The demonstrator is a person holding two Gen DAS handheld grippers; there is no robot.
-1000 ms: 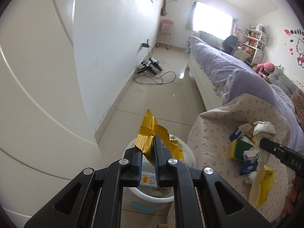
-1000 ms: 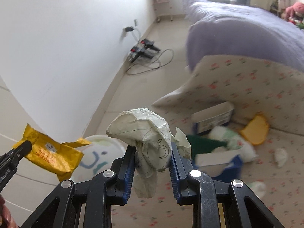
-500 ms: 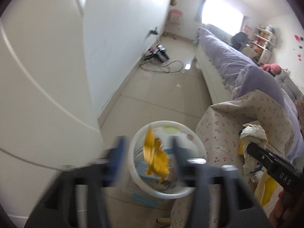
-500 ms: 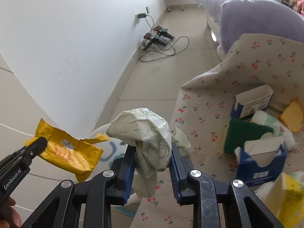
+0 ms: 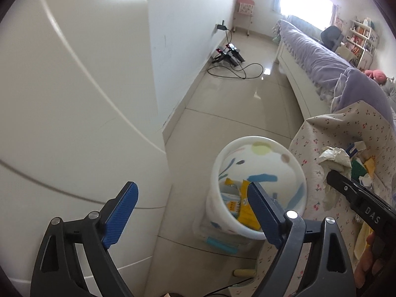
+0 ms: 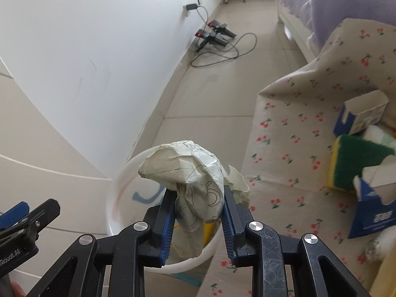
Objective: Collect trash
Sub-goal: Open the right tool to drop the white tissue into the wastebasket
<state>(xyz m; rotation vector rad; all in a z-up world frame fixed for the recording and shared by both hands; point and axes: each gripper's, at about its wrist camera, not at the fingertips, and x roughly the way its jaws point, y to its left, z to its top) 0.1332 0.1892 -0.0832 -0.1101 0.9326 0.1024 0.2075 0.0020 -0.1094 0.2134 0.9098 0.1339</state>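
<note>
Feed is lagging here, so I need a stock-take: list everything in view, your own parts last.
waste bin: 1, white with coloured marks, on floor beside the cherry-print cloth
yellow wrappers: several, inside bin
crumpled paper: 1, pale green-white, in right gripper above bin
sponge: 1, green and yellow, on cloth
blue boxes: 2, on cloth
chargers: 2, black, by wall
bed: 1, lilac
left gripper: jaws just opened, nothing between them
right gripper: jaws clamp paper

A: bin point(image 5: 259, 148) was white, with blue, yellow and brown blotches. Yellow wrappers point(image 5: 245, 212) inside it.
B: cloth point(image 6: 292, 123) beside the bin?
A: beige, red cherry print. Sponge point(image 6: 356, 158) on it was green over yellow; boxes point(image 6: 371, 212) beside it blue and white.
B: paper wad point(image 6: 193, 173)?
A: off-white, black pen lines. Gripper pads point(image 5: 121, 210) blue.
</note>
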